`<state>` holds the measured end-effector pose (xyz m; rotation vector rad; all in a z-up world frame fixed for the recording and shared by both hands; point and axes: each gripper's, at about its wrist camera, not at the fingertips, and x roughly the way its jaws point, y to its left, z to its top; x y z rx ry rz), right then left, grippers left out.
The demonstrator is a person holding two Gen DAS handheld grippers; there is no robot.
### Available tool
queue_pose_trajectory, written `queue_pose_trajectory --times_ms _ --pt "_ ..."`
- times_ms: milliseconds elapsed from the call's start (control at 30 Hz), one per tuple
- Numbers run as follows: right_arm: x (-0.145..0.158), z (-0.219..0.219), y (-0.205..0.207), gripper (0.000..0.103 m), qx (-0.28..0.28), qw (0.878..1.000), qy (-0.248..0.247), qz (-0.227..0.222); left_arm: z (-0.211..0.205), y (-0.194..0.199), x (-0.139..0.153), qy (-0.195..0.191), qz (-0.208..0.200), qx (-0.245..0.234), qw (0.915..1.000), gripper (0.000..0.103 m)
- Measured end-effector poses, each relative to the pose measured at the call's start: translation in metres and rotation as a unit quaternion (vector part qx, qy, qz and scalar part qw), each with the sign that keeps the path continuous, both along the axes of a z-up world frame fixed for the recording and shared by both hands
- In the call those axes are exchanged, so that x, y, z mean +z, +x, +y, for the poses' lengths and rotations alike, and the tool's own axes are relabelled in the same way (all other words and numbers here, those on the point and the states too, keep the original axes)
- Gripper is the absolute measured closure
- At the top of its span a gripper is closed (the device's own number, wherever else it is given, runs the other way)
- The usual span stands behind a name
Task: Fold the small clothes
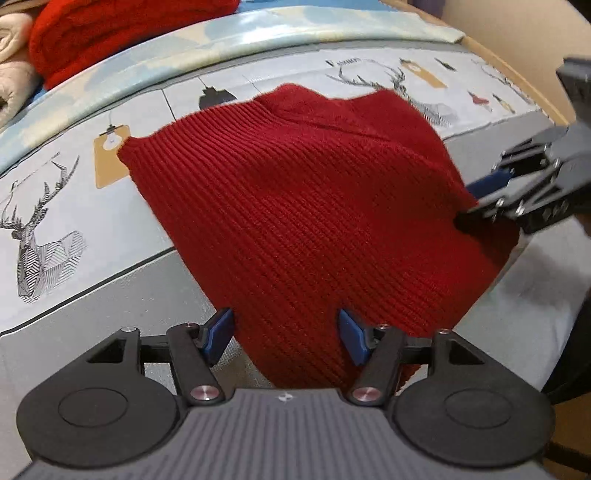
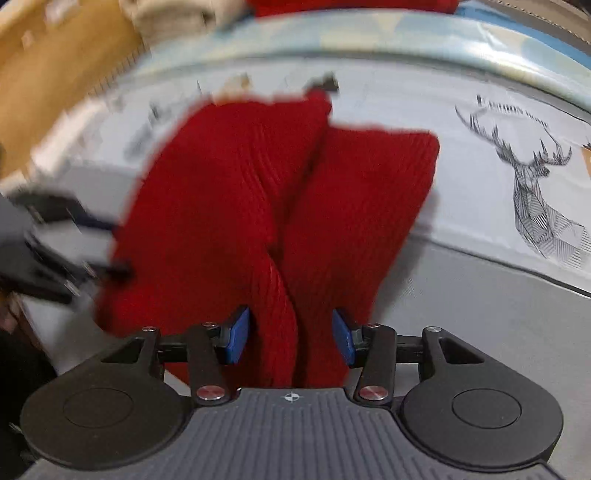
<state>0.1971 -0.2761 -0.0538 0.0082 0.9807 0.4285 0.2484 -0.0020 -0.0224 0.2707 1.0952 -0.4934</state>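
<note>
A dark red ribbed knit garment (image 1: 295, 192) lies on a grey and white sheet (image 1: 110, 288) printed with deer. My left gripper (image 1: 286, 336) stands open over the garment's near corner, its blue pads wide apart with the knit between them. My right gripper (image 1: 469, 203) reaches in from the right at the garment's edge. In the right wrist view the garment (image 2: 229, 192) shows a raised fold down its middle. That fold runs between the right gripper's (image 2: 290, 338) parted blue pads, which do not press on it. The left gripper (image 2: 118, 247) shows blurred at the left.
A stack of red knitwear (image 1: 110, 33) and a cream cloth (image 1: 14, 55) sit at the far left beyond a pale blue strip (image 1: 258, 29). A wooden board (image 2: 55, 74) borders the sheet on the right gripper's far left. Bare sheet (image 2: 498, 332) lies to the right.
</note>
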Motion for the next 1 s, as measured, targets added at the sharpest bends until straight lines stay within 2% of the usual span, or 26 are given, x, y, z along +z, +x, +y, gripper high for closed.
queue_pose_trajectory --times_ms 67,133,200,267,333,400,433,500,533,633,700,800,1000 --pt "0.000 0.000 -0.001 0.054 0.001 1.000 0.000 -0.003 0.002 -0.004 0.008 -0.002 -0.012 -0.001 0.9999 0.035" --pt "0.000 -0.002 -0.001 0.056 0.003 1.000 0.004 -0.001 0.003 -0.005 0.011 -0.012 -0.007 -0.005 0.9999 0.035" --pt "-0.002 -0.002 0.000 0.068 0.009 1.000 0.007 0.004 0.003 -0.003 -0.001 -0.002 0.012 -0.008 0.9999 0.034" --pt "-0.004 -0.001 0.001 0.073 0.013 1.000 0.008 0.008 0.000 -0.004 -0.009 0.010 0.017 -0.009 0.9998 0.032" --pt "-0.003 0.002 0.001 0.074 0.013 1.000 0.005 0.008 0.000 -0.004 -0.006 0.009 0.009 -0.007 0.9999 0.031" --pt "0.004 0.003 -0.001 0.073 0.002 1.000 0.015 0.012 0.003 -0.007 0.003 0.005 -0.012 0.020 0.9997 0.021" --pt "0.009 0.000 -0.003 0.072 -0.011 1.000 0.025 0.014 0.006 -0.009 0.008 0.007 -0.020 0.040 0.9990 0.020" --pt "0.023 -0.001 -0.010 0.062 -0.028 0.999 0.035 0.001 0.009 -0.015 0.023 0.011 -0.039 0.059 0.9974 0.019" --pt "0.036 -0.001 -0.018 0.060 -0.033 0.999 0.033 -0.021 0.012 -0.019 0.033 0.007 -0.053 0.071 0.9961 0.018" --pt "0.071 0.002 -0.047 0.045 -0.044 0.994 0.033 -0.095 0.020 -0.032 0.061 -0.011 -0.082 0.125 0.9887 0.000" --pt "0.088 0.005 -0.070 0.022 -0.061 0.987 0.024 -0.143 0.024 -0.045 0.078 -0.025 -0.096 0.158 0.9825 0.000" --pt "0.099 0.009 -0.106 0.019 -0.076 0.978 0.016 -0.193 0.024 -0.066 0.092 -0.030 -0.103 0.181 0.9776 0.000" --pt "0.087 0.011 -0.158 0.015 -0.119 0.968 0.014 -0.219 0.022 -0.112 0.103 -0.038 -0.115 0.214 0.9694 0.000"
